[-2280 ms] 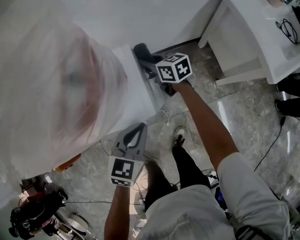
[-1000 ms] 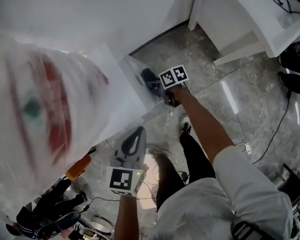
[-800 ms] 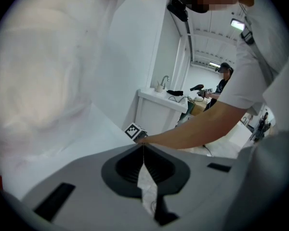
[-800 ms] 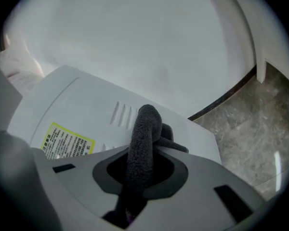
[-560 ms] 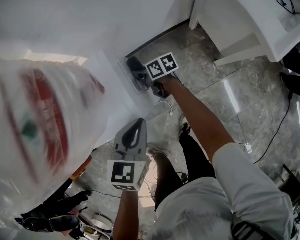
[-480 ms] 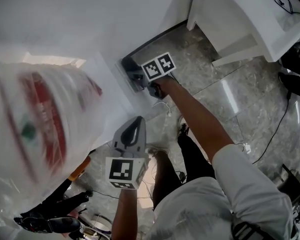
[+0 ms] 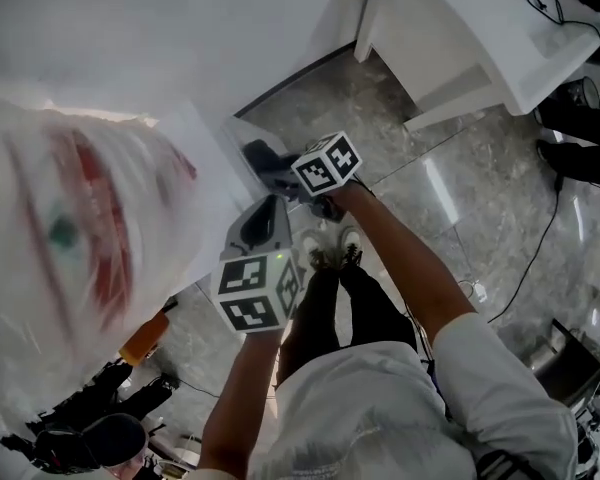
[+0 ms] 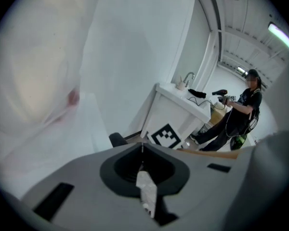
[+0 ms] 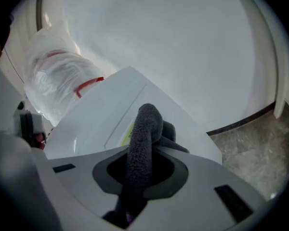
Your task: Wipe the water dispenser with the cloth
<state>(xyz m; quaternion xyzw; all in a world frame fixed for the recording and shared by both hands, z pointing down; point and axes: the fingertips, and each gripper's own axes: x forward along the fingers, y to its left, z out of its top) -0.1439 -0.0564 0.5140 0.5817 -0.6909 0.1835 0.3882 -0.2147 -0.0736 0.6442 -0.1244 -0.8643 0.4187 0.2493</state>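
Note:
The white water dispenser (image 7: 205,153) stands at the left, under a large plastic-wrapped bottle (image 7: 70,228) with a red label. My right gripper (image 7: 280,173) is shut on a dark grey cloth (image 7: 263,156) and presses it against the dispenser's white panel (image 9: 115,105). In the right gripper view the cloth (image 9: 144,129) bulges up out of the jaws. My left gripper (image 7: 270,206) is shut just below and beside the right one, holding nothing of the task. A small white scrap shows in its slot (image 8: 147,191). The left gripper view shows the cloth (image 8: 118,139) and the right marker cube (image 8: 164,136) ahead.
A white counter (image 7: 480,28) with cables stands at the upper right, a faucet (image 8: 188,78) on it. Another person (image 8: 241,109) stands beyond it. My own legs are on the marble floor (image 7: 460,198). A black cable (image 7: 540,258) crosses the floor. An orange object (image 7: 145,340) and dark gear lie lower left.
My left gripper has risen until its jaws sit close under the right gripper. The right gripper, with the cloth, has shifted slightly down along the dispenser panel.

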